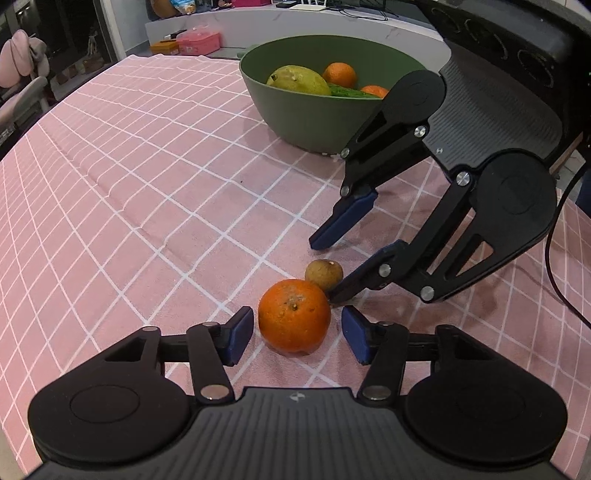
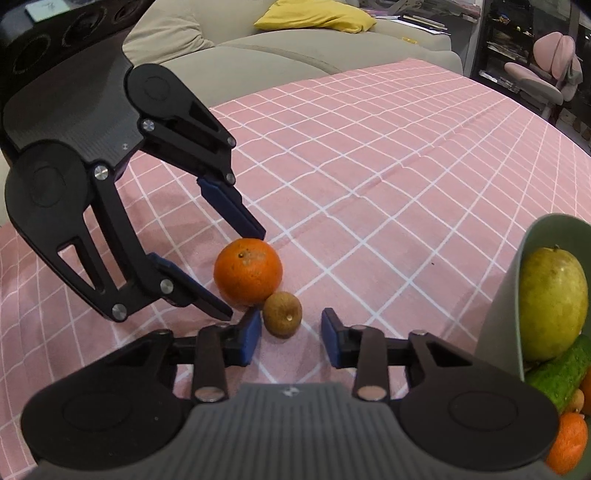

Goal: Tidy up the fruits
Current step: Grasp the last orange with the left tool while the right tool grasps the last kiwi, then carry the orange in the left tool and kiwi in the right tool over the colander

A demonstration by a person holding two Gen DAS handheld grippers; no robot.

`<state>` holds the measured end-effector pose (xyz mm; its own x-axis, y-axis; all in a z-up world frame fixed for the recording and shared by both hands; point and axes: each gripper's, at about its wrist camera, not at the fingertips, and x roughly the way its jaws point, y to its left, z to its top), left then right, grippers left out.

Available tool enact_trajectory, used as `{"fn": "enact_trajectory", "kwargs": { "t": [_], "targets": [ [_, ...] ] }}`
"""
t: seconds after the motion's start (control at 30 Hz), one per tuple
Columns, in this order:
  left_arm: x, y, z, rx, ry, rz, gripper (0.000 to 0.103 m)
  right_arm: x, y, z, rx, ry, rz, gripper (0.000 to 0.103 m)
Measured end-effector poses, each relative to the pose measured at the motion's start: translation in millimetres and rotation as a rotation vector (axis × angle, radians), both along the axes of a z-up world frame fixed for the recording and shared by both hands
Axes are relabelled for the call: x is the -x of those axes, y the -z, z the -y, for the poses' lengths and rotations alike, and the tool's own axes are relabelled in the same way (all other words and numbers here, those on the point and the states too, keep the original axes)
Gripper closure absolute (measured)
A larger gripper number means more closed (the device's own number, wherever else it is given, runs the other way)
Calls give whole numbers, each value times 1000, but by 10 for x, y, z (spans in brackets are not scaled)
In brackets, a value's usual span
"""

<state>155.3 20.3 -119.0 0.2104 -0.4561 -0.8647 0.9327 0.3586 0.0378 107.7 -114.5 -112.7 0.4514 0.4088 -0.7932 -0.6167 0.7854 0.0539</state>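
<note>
An orange (image 1: pixel 294 320) (image 2: pixel 248 272) lies on the pink checked tablecloth, touching a small brown round fruit (image 1: pixel 324 274) (image 2: pixel 282 313). My left gripper (image 1: pixel 297 338) (image 2: pixel 246 272) is open with its blue pads on either side of the orange, not touching it. My right gripper (image 2: pixel 291 334) (image 1: pixel 325 267) is open around the small brown fruit, apart from it. A green bowl (image 1: pixel 314 118) (image 2: pixel 506 295) holds a yellow-green mango (image 1: pixel 299 80) (image 2: pixel 552 302), oranges (image 1: pixel 340 74) and a cucumber (image 2: pixel 561 373).
The pink checked cloth (image 1: pixel 129 184) covers the table. A grey sofa with a yellow cushion (image 2: pixel 314 14) stands behind the table. A pink chair (image 2: pixel 546 74) stands at the far right. A white counter with pink boxes (image 1: pixel 197 40) lies beyond the bowl.
</note>
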Motion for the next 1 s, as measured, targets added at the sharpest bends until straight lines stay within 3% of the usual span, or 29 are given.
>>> {"fn": "enact_trajectory", "kwargs": {
  "t": [0.07, 0.2, 0.53, 1.0],
  "targets": [
    [-5, -2, -10, 8, 0, -6, 43, -22, 22, -10, -3, -8, -1, 80],
    [-18, 11, -2, 16, 2, -1, 53, -16, 23, -4, -8, -6, -3, 83],
    [34, -34, 5, 3, 2, 10, 54, -40, -8, -40, -1, -17, -3, 83],
    [127, -698, 122, 6, -1, 108, 54, 22, -614, 110, -48, 4, 65, 83]
  ]
}}
